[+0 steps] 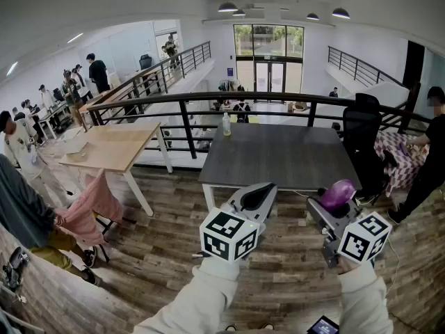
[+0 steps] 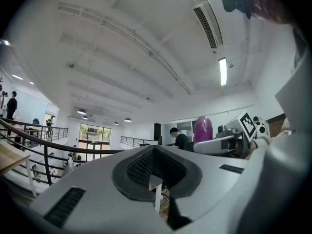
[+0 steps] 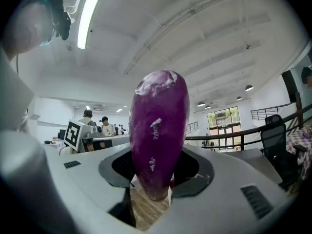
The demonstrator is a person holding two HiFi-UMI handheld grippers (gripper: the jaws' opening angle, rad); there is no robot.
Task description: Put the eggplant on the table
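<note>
While we've got the eggplant (image 3: 158, 130) clamped upright in the right hand-held gripper (image 1: 332, 209), desk (image 1: 278, 158) lies just beyond, far side; left hand-held gripper (image 1: 256, 196) jaws together, empty, so right's nearer.

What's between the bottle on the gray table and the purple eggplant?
Nothing but bare tabletop: in the head view the gray table stretches empty from the bottle to the eggplant in the right gripper.
</note>
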